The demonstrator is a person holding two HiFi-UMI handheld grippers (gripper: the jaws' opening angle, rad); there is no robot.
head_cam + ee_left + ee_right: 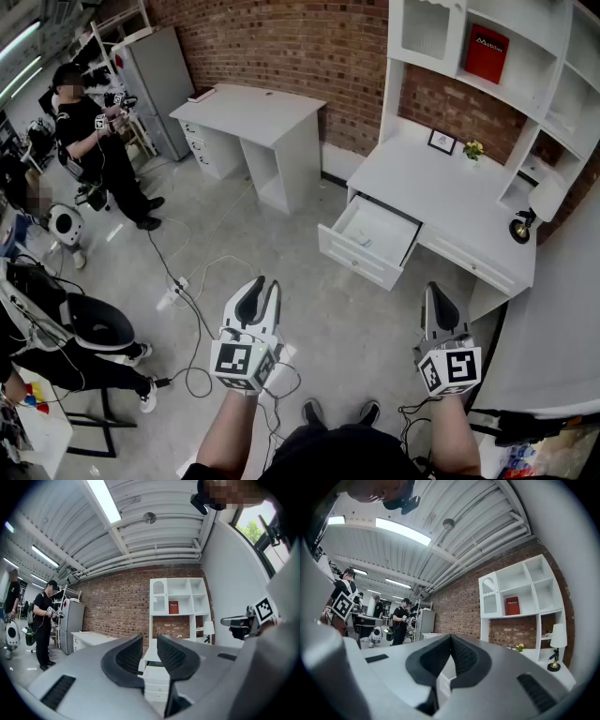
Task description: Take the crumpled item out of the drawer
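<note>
The white drawer stands pulled out of the white desk ahead of me. A small pale crumpled item lies inside it. Both grippers are held level above the floor, well short of the drawer. My left gripper has its jaws nearly together with nothing between them; in the left gripper view the drawer front shows through the narrow slit. My right gripper is shut and empty, its pads meeting in the right gripper view.
A shelf unit with a red book rises over the desk, which carries a picture frame, flowers and a lamp. A second white desk stands at the back. A person in black stands far left. Cables cross the floor.
</note>
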